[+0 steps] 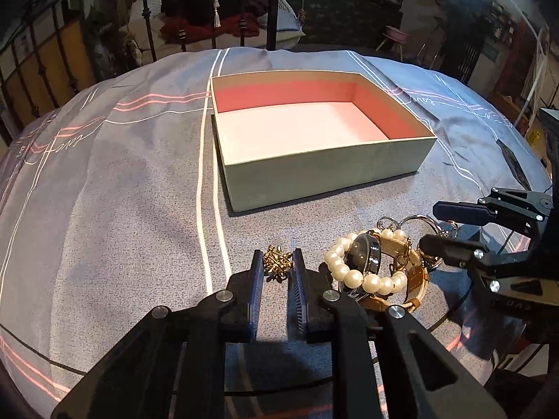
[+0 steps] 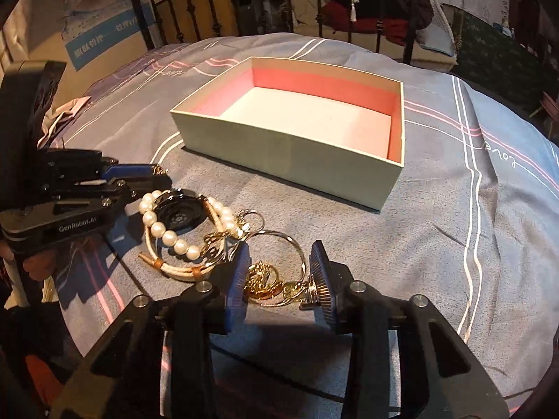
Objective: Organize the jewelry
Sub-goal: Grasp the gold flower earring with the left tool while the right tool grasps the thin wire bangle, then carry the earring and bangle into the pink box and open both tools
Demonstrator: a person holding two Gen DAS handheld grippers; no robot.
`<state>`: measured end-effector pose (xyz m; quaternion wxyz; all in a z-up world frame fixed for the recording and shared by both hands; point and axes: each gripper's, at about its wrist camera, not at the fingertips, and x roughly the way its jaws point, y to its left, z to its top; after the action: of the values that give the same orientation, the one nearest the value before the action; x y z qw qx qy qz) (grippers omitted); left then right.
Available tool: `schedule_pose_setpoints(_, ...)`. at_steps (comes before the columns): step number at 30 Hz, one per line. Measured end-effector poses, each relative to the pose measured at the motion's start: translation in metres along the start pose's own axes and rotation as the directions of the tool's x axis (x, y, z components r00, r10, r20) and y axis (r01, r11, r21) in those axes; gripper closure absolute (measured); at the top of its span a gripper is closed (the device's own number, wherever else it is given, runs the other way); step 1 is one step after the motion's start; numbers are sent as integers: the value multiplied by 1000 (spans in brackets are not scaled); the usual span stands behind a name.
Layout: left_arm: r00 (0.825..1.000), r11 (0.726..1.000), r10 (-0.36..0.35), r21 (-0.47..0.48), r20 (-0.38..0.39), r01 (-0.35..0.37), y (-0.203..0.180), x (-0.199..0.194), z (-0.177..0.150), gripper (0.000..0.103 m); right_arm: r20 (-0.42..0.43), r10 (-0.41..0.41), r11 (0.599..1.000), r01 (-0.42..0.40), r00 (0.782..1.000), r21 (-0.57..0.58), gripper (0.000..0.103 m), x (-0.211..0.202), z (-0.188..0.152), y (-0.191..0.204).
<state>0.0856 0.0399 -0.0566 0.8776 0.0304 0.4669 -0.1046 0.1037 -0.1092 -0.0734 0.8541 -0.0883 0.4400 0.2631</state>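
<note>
An open green box (image 1: 325,164) with a pink, empty inside sits on the bed; it also shows in the right wrist view (image 2: 297,153). My left gripper (image 1: 277,265) has its fingers closed onto a small gold leaf brooch (image 1: 276,262). Right of it lie a pearl bracelet (image 1: 353,276) and a black-faced watch (image 1: 363,255) on a tan strap. My right gripper (image 2: 279,272) is open around a gold charm and silver hoop rings (image 2: 265,276) lying on the bedspread. The pearl bracelet (image 2: 167,234) and watch (image 2: 178,216) lie to its left.
The grey-blue bedspread (image 1: 122,192) with white and pink stripes covers the whole surface. A black metal bed frame (image 2: 195,7) stands behind it. Each gripper shows in the other's view: the right gripper (image 1: 450,230), the left gripper (image 2: 139,181).
</note>
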Motion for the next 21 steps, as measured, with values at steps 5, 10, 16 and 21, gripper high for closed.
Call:
schedule_pose_setpoints(5,1000,1000,-21,-10,6,21,-3,-2,0,87,-3,-25,998,25,1000,-53,22,4,-5,-1)
schedule_pose_setpoints(10,999,999,-33,-22,4,33,-3,-2,0,87,-20,14,995,-16,1000,-97,27,20,-1,0)
schedule_pose_setpoints(16,998,997,-54,-54,17,55,2,-8,0,87,8,30,993,-29,1000,-118,53,16,1,5)
schedule_pose_setpoints(21,997,996,-63,-56,37,65,0,-16,2,87,86,36,996,-29,996,-82,53,-5,0,5)
